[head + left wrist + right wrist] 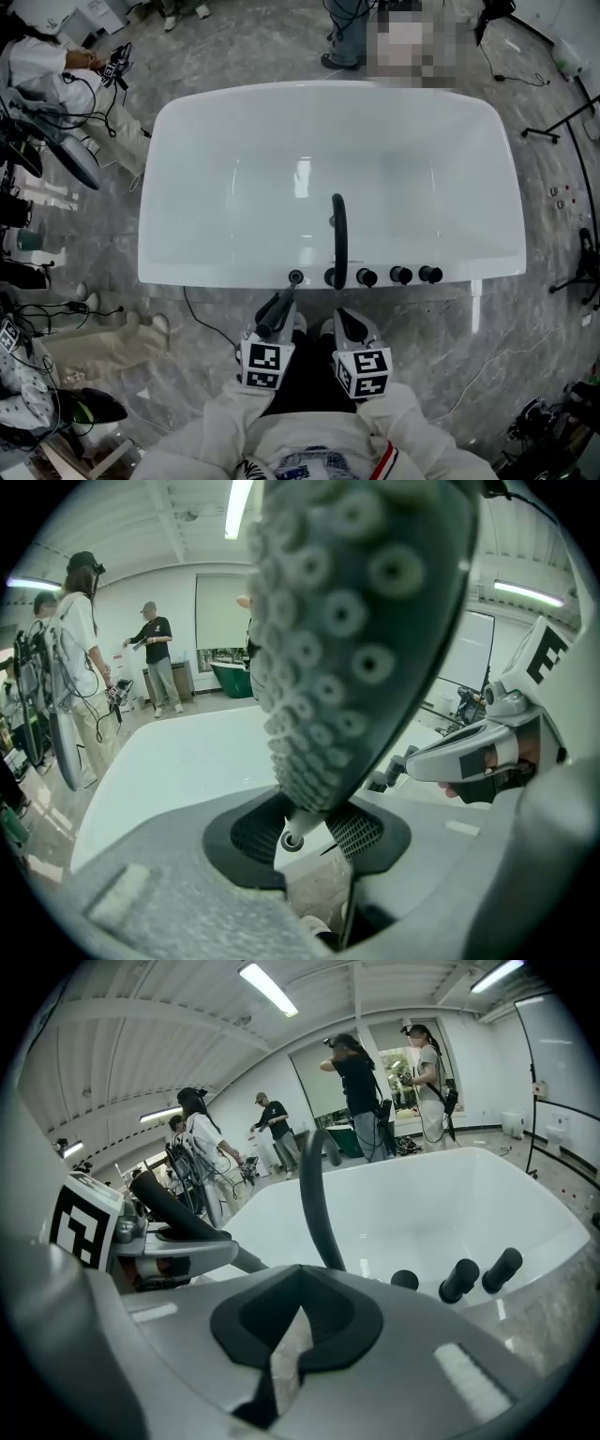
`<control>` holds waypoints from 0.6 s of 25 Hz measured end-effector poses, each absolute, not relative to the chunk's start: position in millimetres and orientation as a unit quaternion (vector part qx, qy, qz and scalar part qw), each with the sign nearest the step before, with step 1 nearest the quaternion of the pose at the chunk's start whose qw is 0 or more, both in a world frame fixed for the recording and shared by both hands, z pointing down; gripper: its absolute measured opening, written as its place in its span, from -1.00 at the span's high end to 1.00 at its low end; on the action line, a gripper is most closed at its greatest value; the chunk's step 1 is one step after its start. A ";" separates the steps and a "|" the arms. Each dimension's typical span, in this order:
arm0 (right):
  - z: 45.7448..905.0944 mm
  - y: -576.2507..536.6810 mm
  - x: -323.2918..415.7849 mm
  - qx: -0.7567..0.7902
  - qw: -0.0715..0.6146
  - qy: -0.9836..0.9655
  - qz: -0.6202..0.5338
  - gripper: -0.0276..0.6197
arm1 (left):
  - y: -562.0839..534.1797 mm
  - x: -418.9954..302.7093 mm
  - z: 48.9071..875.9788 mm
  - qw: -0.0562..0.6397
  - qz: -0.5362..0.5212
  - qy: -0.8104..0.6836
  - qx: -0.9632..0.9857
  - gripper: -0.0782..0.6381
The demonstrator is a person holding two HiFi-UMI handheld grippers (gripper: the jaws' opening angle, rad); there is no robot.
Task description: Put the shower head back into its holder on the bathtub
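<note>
- Overhead, a white bathtub was seen on a grey marble floor.
- The left gripper was held just short of the tub's near rim and was clenched on the dark shower head.
- In the left gripper view, the nozzle face filled most of the frame and narrowed down to where it was pinched between the pads.
- The shower head was kept near the small round holder on the rim, pointed toward it but apart from it, not seated.
- The right gripper was held beside the left one. Its jaws were drawn together on nothing, with only a thin slit left.
- A black curved spout and black knobs were noted along the same rim.
- Several people were seen standing beyond the tub.
</note>
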State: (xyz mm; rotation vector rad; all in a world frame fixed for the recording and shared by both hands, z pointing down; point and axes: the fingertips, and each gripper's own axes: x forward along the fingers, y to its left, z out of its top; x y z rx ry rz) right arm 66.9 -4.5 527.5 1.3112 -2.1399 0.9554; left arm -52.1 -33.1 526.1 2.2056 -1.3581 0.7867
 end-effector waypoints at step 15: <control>561.7 3.5 64.7 0.481 0.222 -0.768 0.360 0.90 | -31.6 -51.1 558.6 0.217 0.278 -0.491 0.796 0.40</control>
